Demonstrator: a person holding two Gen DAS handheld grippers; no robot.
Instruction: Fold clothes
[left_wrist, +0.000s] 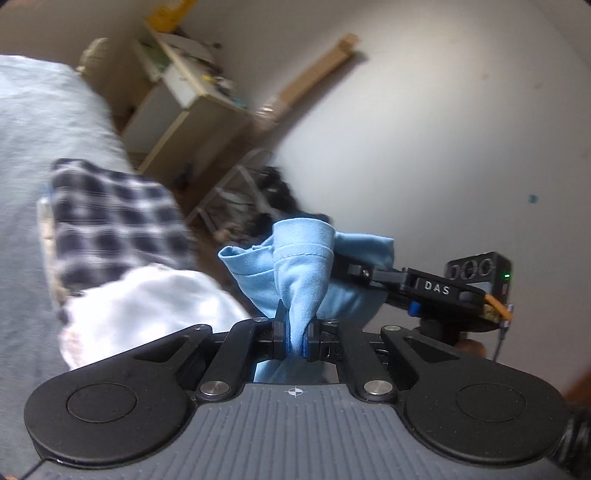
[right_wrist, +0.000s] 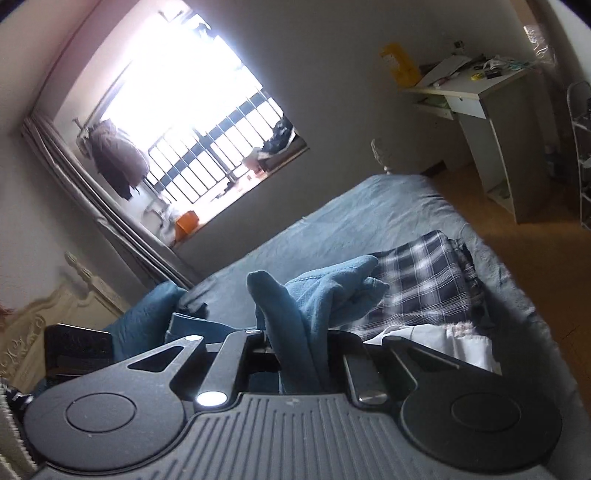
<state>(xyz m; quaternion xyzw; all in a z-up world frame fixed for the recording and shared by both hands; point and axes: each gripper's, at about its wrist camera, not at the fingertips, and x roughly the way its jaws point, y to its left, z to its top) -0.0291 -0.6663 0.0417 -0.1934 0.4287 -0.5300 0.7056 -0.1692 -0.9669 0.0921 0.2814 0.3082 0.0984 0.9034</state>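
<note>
A light blue garment (left_wrist: 303, 266) is lifted in the air, pinched by both grippers. My left gripper (left_wrist: 294, 338) is shut on a bunched fold of it. My right gripper (right_wrist: 295, 354) is shut on another fold of the same blue garment (right_wrist: 325, 291); its body also shows in the left wrist view (left_wrist: 436, 288), just right of the cloth. A folded checked garment (right_wrist: 424, 284) lies on the bed below, with a white garment (right_wrist: 443, 343) beside it. Both also show in the left wrist view, the checked one (left_wrist: 110, 221) and the white one (left_wrist: 147, 306).
The bed has a blue-grey cover (right_wrist: 351, 221) and a carved headboard (right_wrist: 44, 317). A white desk (right_wrist: 491, 122) with clutter stands past the bed's foot, on a wooden floor (right_wrist: 535, 251). A barred window (right_wrist: 192, 122) is behind the bed. A metal rack (left_wrist: 236, 195) stands by the wall.
</note>
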